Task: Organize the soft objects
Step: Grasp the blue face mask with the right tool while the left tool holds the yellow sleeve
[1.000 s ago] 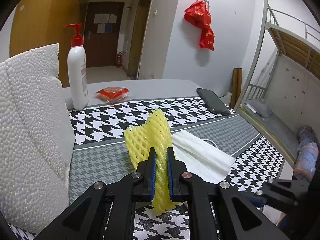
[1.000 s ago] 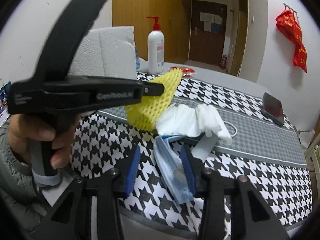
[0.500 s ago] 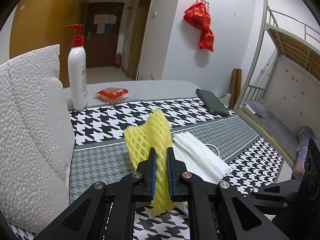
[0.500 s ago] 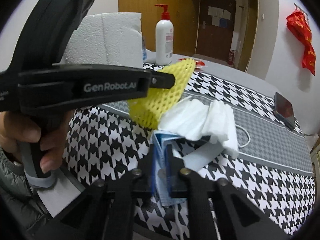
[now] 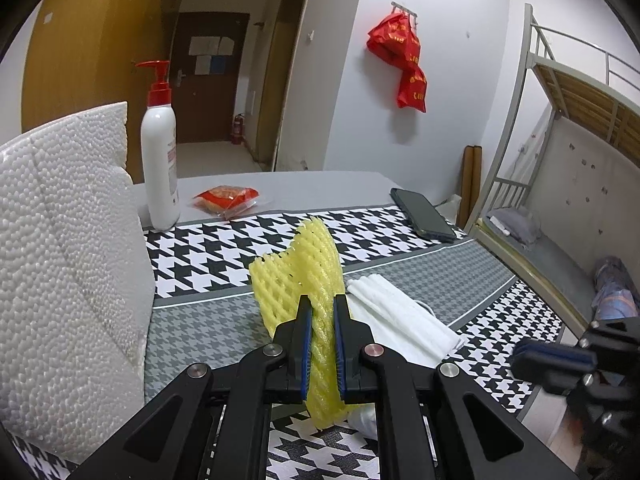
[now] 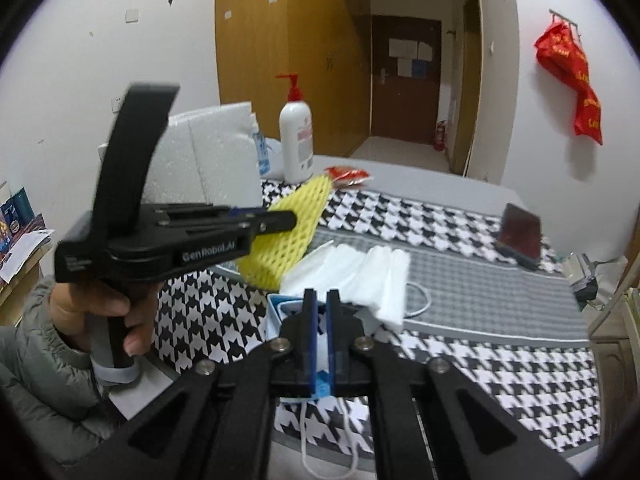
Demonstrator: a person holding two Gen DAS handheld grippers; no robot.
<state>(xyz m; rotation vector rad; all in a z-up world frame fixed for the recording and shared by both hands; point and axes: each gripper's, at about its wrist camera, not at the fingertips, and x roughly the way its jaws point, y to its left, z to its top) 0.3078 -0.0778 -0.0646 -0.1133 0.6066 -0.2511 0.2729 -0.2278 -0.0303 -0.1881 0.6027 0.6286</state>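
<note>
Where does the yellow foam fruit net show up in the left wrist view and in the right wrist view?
Left wrist: yellow foam net stands low centre, pinched in the left claw.
Right wrist: the net is left of centre, above the tablecloth, sticking out of the left claw seen side-on.
Shared landmark: the red-pump lotion bottle stands behind it in both.

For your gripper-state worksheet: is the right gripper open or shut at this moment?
Shut. The right gripper has its jaws clamped on the blue face mask, whose fabric shows between them.
</note>
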